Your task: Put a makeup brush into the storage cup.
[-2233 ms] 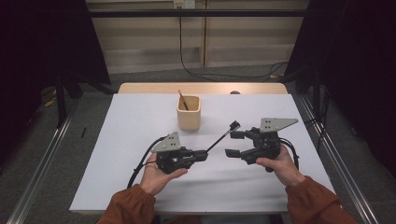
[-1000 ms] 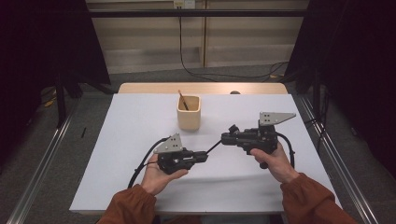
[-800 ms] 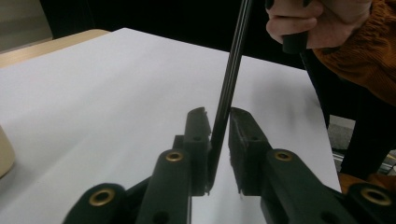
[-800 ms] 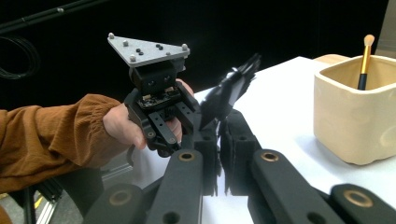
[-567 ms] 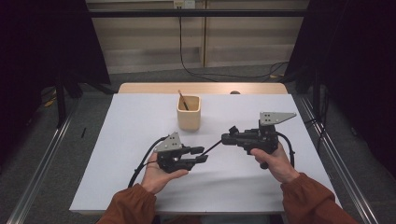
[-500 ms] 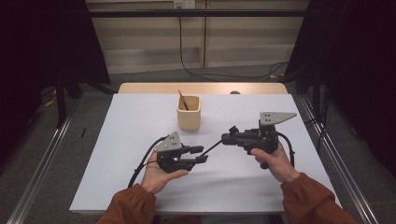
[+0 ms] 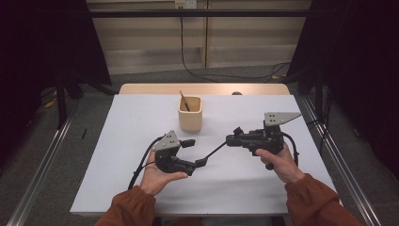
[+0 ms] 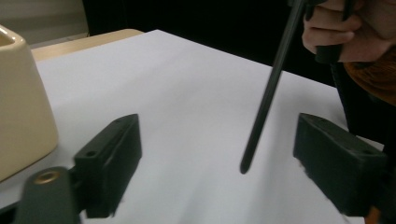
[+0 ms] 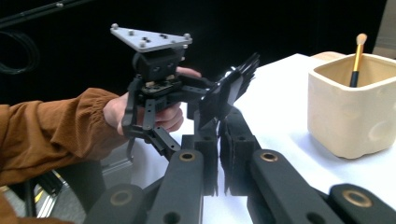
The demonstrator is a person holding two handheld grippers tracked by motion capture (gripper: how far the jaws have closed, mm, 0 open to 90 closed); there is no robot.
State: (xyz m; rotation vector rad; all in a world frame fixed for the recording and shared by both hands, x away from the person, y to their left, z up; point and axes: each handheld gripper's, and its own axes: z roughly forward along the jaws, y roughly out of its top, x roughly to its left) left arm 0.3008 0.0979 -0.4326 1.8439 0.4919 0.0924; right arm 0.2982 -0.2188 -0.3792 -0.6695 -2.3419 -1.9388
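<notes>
Handover is all but wrapped up at the table. The right gripper (image 7: 231,140) has its jaws pressed together on the upper end of the black brush (image 7: 214,150), pinching it so the thin handle slants down and across towards the other hand. Over there the left gripper (image 7: 194,153) has just been opening its jaws; in the left gripper view they stand spread wide, and the brush handle (image 8: 268,93) hangs between them with clear gap on either side, its tip just off the white table cover (image 7: 122,155) and touching neither pad. So the release looks done and the brush belongs to the right hand alone. Both hands sit low over the near half of the table, the cream cup (image 7: 190,120) standing behind and between them towards the far edge, a wooden-handled brush (image 7: 184,100) already leaning inside it. My read: with one brush in the cup, the black one is likely headed the same way. What's left is clearing the handle out from between those spread left jaws, carrying it up over the cup's rim, tipping it upright and letting go. The right gripper view shows the cup (image 9: 350,112) close by to the side, so the carry looks short.
</notes>
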